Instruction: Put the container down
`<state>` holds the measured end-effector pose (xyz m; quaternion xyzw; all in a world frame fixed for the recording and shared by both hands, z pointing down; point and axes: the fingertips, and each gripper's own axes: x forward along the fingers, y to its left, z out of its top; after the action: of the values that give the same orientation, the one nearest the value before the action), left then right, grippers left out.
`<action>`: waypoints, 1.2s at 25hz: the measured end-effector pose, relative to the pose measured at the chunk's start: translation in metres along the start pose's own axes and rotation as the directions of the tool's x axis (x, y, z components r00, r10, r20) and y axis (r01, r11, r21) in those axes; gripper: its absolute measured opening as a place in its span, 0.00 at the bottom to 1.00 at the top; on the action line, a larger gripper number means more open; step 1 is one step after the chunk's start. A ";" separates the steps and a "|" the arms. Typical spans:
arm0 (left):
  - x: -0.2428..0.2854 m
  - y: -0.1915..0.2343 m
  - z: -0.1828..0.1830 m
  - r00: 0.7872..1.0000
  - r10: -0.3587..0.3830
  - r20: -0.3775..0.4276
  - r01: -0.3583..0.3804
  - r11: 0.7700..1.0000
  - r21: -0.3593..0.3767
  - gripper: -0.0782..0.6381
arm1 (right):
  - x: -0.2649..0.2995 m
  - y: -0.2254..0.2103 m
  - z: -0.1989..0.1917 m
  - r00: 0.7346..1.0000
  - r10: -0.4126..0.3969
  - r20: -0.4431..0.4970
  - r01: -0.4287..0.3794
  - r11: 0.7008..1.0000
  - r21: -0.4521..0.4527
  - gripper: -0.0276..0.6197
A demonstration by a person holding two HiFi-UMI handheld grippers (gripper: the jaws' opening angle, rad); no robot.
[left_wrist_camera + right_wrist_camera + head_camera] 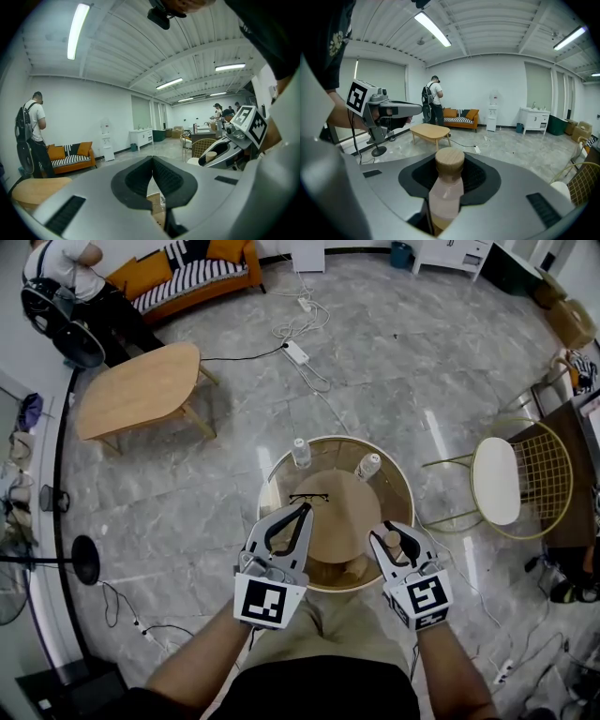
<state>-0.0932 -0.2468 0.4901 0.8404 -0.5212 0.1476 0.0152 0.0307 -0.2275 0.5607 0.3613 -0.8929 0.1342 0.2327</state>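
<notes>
While pinching the wood-capped container (446, 187) upright in the jaws of the right gripper (394, 540), hovers over the round table (405, 486) below. Holds the left gripper (304, 509) alongside, pinched together, empty. Probably the lowering step: descend next until seated, then release.

On my feed the round desk (347, 517) stands on a grey marble floor (394, 362). Beyond it to the left I see a low oval wooden table (141, 390), and past that an orange sofa (192, 277) with striped cushions against a white wall (487, 84). Right of the desk sits a gold wire chair (497, 479) with a white seat. A power strip (296, 352) lies beyond the desk. Tube lights (432, 28) cross the ribbed white ceiling.
</notes>
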 end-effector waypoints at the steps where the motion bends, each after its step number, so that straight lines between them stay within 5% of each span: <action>1: 0.003 0.000 -0.002 1.000 0.001 0.002 -0.001 1.000 -0.004 0.13 | 0.003 -0.002 -0.003 1.000 -0.003 -0.002 0.003 1.000 -0.002 0.25; 6: 0.011 -0.007 -0.017 1.000 -0.001 -0.007 0.001 1.000 -0.020 0.13 | 0.014 -0.004 -0.019 1.000 0.005 -0.017 -0.005 1.000 -0.027 0.25; 11: 0.014 -0.018 -0.027 1.000 -0.019 -0.021 0.019 1.000 -0.010 0.13 | 0.020 0.012 -0.036 0.992 0.113 -0.052 -0.119 0.986 -0.121 0.25; 19: 0.021 -0.021 -0.049 0.999 -0.017 -0.041 0.017 1.000 -0.008 0.13 | 0.035 0.030 -0.071 0.962 0.238 -0.137 -0.256 0.956 -0.141 0.25; 30: 0.044 -0.016 -0.077 0.997 -0.014 -0.074 0.012 1.000 -0.022 0.13 | 0.077 -0.008 -0.122 0.973 0.167 -0.157 -0.180 0.981 -0.073 0.24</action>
<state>-0.0787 -0.2636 0.5775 0.8374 -0.5165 0.1731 0.0447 0.0269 -0.2286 0.7048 0.2602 -0.9060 0.1422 0.3022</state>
